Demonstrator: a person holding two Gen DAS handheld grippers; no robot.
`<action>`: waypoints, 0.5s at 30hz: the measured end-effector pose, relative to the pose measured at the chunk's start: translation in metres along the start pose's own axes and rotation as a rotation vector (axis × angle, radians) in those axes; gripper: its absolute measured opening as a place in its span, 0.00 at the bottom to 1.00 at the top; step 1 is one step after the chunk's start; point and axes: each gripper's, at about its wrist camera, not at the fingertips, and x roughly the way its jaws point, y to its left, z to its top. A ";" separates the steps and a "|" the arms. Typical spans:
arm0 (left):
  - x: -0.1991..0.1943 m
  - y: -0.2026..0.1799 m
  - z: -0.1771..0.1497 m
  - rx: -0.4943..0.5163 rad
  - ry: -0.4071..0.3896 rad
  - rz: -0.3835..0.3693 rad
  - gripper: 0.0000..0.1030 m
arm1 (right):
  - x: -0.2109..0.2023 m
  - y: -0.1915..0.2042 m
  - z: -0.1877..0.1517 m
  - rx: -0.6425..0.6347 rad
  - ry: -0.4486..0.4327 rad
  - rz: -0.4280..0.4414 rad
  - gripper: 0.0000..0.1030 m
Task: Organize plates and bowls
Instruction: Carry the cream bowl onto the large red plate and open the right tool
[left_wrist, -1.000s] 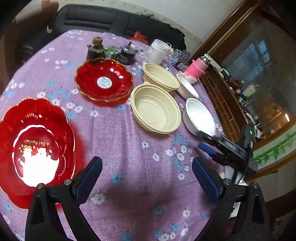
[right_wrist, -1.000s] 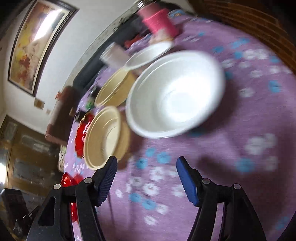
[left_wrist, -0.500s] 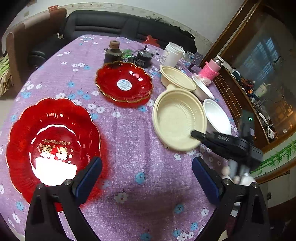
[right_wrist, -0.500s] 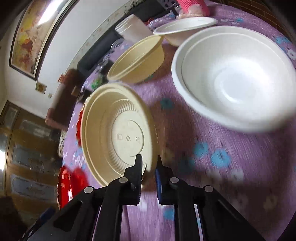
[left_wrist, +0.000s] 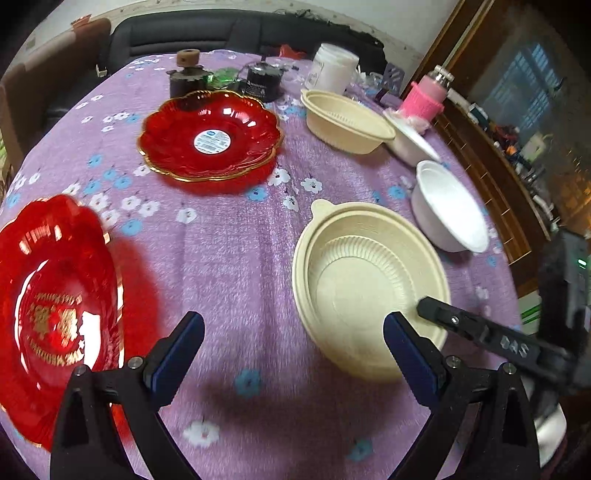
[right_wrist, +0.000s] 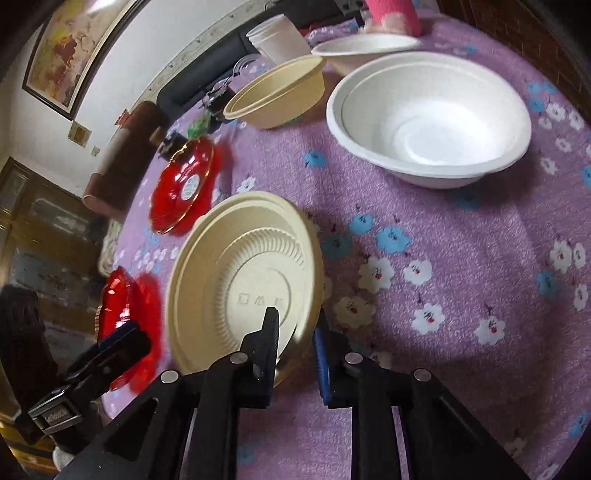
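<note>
On tabletop centre: right gripper (right_wrist: 295, 336) jaws easing apart yet pinching near rim of cream bowl (right_wrist: 243, 280), tilted. Left gripper (left_wrist: 291, 343) jaws wide, empty. Advise firm grip, lift level, nest into 2nd cream bowl (left_wrist: 347, 122).

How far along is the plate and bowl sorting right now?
Nothing is stacked yet. The right tool grips the rim of the near ribbed beige plastic bowl, jaws easing apart. The left tool is open and empty. Left: second beige bowl, two white bowls, two red scalloped plates.
</note>
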 end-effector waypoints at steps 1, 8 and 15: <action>0.006 -0.001 0.003 0.001 0.007 0.000 0.94 | 0.001 0.000 0.000 -0.002 -0.007 -0.008 0.19; 0.043 -0.003 0.006 -0.008 0.140 -0.097 0.23 | 0.002 0.001 -0.003 -0.017 -0.040 -0.009 0.19; -0.023 0.000 -0.004 0.006 -0.012 -0.130 0.26 | -0.028 0.033 -0.010 -0.093 -0.136 0.009 0.19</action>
